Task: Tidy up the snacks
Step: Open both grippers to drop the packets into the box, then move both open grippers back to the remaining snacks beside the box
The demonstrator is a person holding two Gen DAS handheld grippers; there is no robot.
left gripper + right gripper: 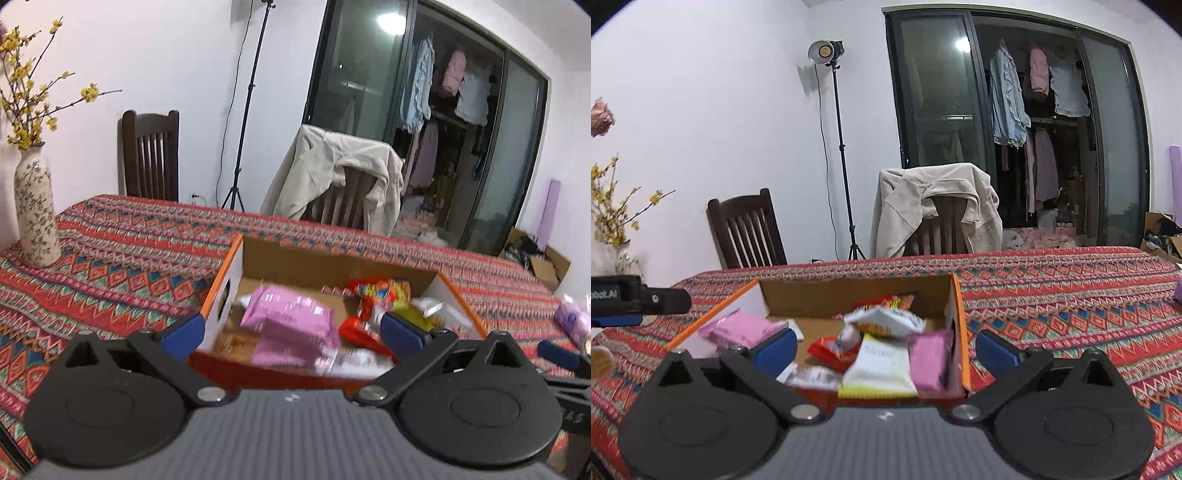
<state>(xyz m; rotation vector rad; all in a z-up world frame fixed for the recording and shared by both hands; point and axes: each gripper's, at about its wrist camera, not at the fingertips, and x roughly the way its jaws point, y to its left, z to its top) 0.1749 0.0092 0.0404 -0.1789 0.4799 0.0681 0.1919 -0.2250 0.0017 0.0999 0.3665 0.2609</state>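
Note:
An open cardboard box [295, 262] with orange rims sits on the patterned tablecloth; it also shows in the right wrist view [849, 291]. Inside lie several snack packets: pink ones [291, 317] [738, 326], a red one [354, 330] [827, 350], a white and yellow one [879, 365], and a red and yellow bag [384, 290]. My left gripper [293, 332] is open and empty above the box's near edge. My right gripper [886, 350] is open and empty above the box's near right corner. Both views are blurred by motion.
A flowered vase [35, 210] with yellow blossoms stands at the table's left. A purple packet [572, 317] lies on the cloth at right. Two chairs [746, 230], one draped with a beige jacket [934, 206], stand behind the table. A light stand [842, 155] is by the wall.

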